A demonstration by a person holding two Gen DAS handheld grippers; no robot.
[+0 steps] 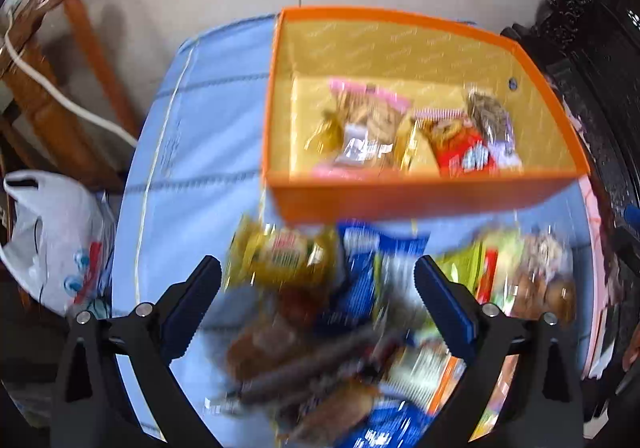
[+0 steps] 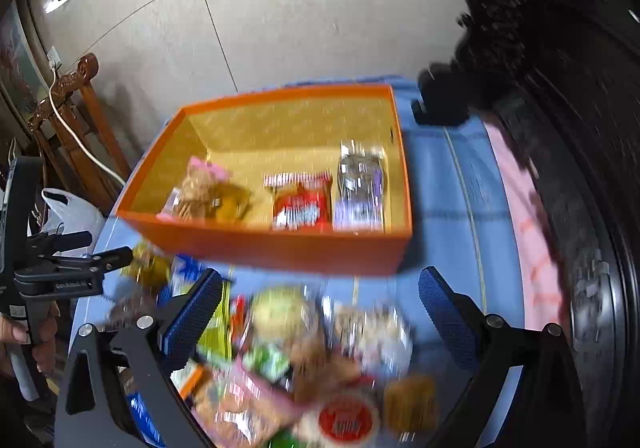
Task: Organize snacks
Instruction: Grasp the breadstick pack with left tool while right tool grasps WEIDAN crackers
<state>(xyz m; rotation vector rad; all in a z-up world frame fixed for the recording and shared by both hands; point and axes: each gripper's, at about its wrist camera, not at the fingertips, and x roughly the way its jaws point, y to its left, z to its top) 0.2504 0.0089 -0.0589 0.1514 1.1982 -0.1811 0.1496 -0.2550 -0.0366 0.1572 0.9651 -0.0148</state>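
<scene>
Left gripper [image 1: 318,280] jaws wide apart, gripping nothing, blurred snack pile [image 1: 332,320] between and below them on blue-clothed desk [image 1: 200,151]. Orange box [image 1: 420,199] just ahead of the jaws, holding a pink pack [image 1: 368,123], red pack [image 1: 460,151], purple pack [image 1: 492,127]. Right gripper [image 2: 320,296] jaws also wide, empty, over more snacks [image 2: 320,360], box ahead-left

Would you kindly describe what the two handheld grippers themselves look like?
Both the left gripper and right gripper have black angular arms with silver screws and long fingers faced with ridged blue pads. In the right wrist view, the left unit shows a black handle and small white lettering.
</scene>
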